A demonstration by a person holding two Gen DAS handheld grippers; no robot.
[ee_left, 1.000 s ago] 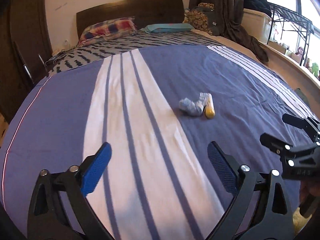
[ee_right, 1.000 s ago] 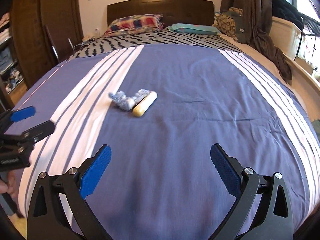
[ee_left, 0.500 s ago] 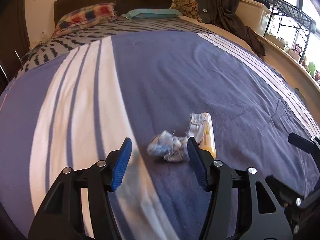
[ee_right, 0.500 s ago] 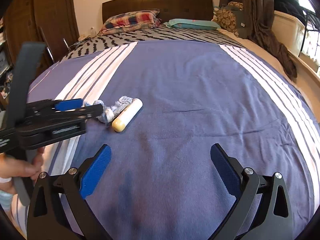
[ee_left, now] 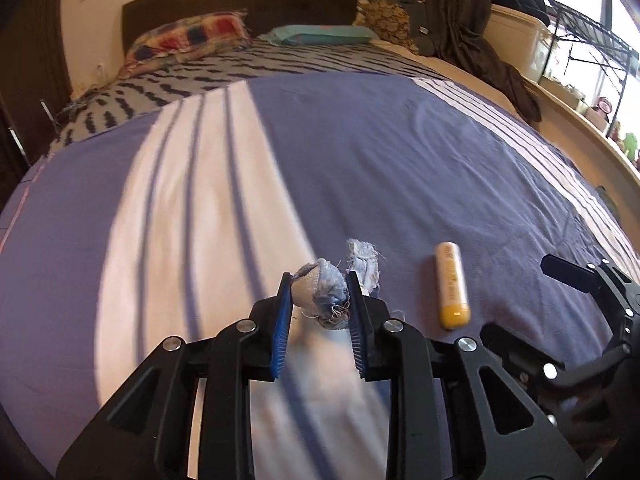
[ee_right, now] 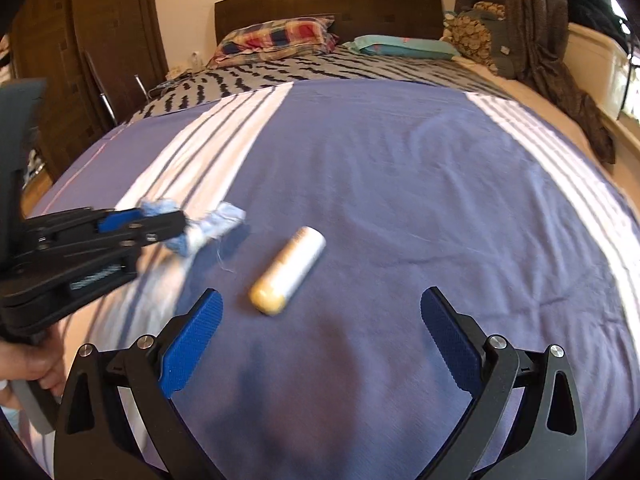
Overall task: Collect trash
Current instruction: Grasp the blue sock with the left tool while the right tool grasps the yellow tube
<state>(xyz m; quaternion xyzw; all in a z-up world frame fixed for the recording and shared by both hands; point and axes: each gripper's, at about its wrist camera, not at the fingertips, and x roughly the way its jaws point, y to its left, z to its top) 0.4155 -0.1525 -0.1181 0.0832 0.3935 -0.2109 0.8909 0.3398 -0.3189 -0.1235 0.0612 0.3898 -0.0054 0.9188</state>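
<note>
The left gripper point(ee_left: 318, 294) has its fingers squeezed on a frayed blue rag point(ee_left: 322, 290). The right gripper point(ee_right: 320, 320) has its fingers wide apart, holding nothing. A little yellow bottle point(ee_right: 289, 270) lies on the bed point(ee_right: 400, 168) just ahead of them.

Frayed blue rag point(ee_left: 320, 290), yellow-capped tube point(ee_left: 451, 284)

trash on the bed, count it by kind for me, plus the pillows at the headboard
Crumpled blue cloth scrap: 1, shut in the left gripper
White and yellow tube: 1, lying on the bedspread
Pillows: 2, plaid pillow, teal pillow
Total: 4
</note>
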